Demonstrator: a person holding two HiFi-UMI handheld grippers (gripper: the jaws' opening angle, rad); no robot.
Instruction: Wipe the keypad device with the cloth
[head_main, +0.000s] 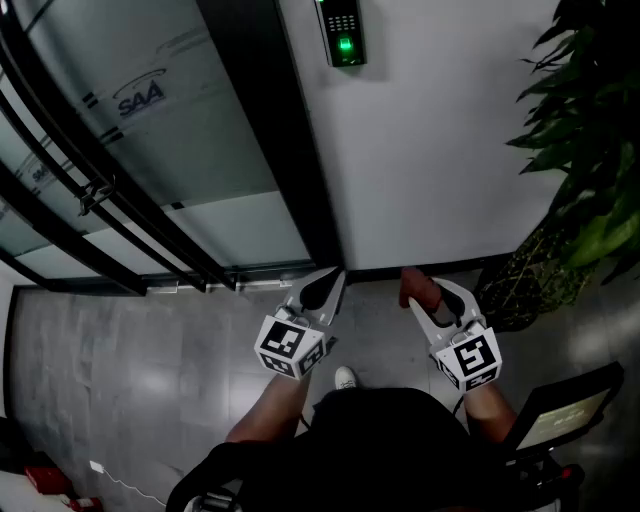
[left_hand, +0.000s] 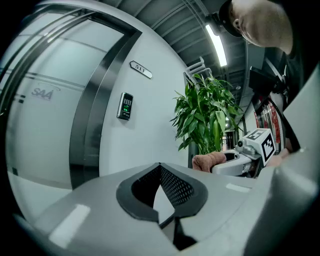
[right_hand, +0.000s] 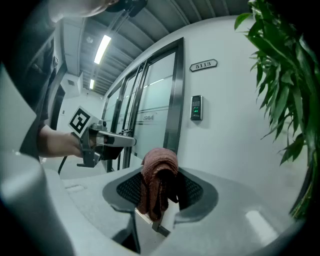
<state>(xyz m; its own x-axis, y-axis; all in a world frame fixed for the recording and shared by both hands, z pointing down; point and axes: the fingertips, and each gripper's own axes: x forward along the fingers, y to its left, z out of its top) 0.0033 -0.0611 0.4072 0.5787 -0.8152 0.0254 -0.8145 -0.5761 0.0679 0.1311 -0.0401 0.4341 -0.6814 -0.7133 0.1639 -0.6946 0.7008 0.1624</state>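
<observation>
- Right hand-held gripper (right_hand: 160, 192): jaws clamped on a reddish-brown cloth (right_hand: 158, 172), which is bunched and draped over the tips. It is held low, well below the keypad device (right_hand: 196, 107).
- Left hand-held gripper (left_hand: 160, 186): jaws together, nothing between them. It is beside the right one, also well below the keypad device.
- Keypad device: mounted on a white wall (head_main: 450, 150), green light lit, well apart from the cloth.
- Dark door frame (head_main: 290, 150): just left of the keypad device.
- Number plate (right_hand: 203, 65): above the keypad device.
- Potted plant (head_main: 590, 150): right of the keypad device.

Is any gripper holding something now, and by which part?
Right gripper: jaws shut on the bunched middle of a reddish-brown towelling cloth. Left gripper: jaws together, nothing held.
</observation>
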